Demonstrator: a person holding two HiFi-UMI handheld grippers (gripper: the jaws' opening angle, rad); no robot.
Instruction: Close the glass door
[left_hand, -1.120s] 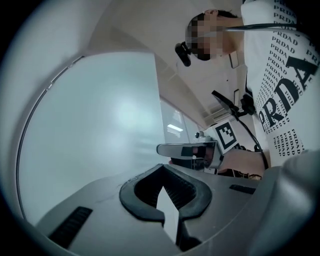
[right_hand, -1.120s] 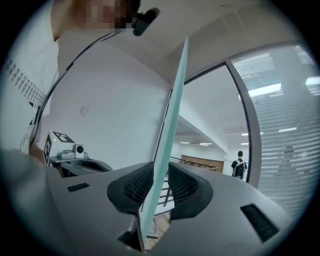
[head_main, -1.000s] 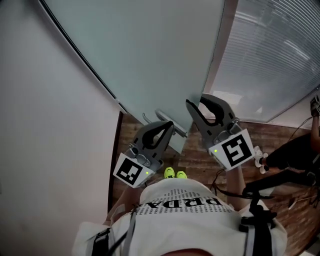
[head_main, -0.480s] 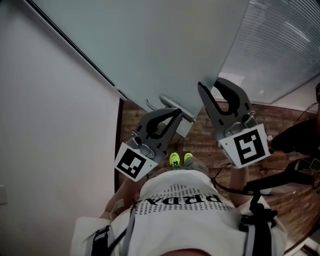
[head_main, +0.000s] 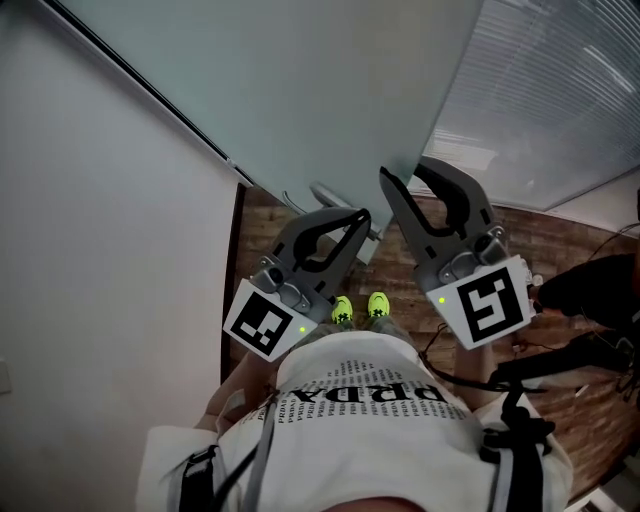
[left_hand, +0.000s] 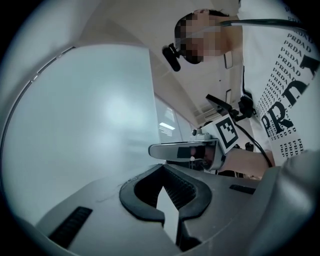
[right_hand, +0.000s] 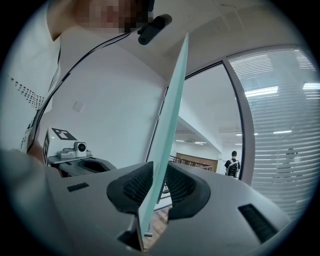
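The glass door (head_main: 300, 90) is a big pale frosted pane across the top of the head view. Its free edge runs down to my right gripper (head_main: 408, 180), which is shut on that edge. In the right gripper view the door (right_hand: 172, 105) stands edge-on between the two pads of the right gripper (right_hand: 159, 167). My left gripper (head_main: 357, 218) is shut and holds nothing, just left of the right one, near a metal fitting (head_main: 328, 194) on the door. The left gripper view shows its own closed tips (left_hand: 162, 169) before the door's face (left_hand: 80, 115).
A white wall (head_main: 100, 250) lies to the left, close to the door. A striped frosted partition (head_main: 560, 100) fills the right. Dark cables and a stand (head_main: 580, 340) lie on the brick-patterned floor (head_main: 560, 250). My yellow shoes (head_main: 360, 308) are below. A person (right_hand: 232, 162) walks far off.
Both grippers have risen a little and the right one keeps its hold on the door's edge. The yellow shoes have stepped forward. The door's edge sits further right than a second ago.
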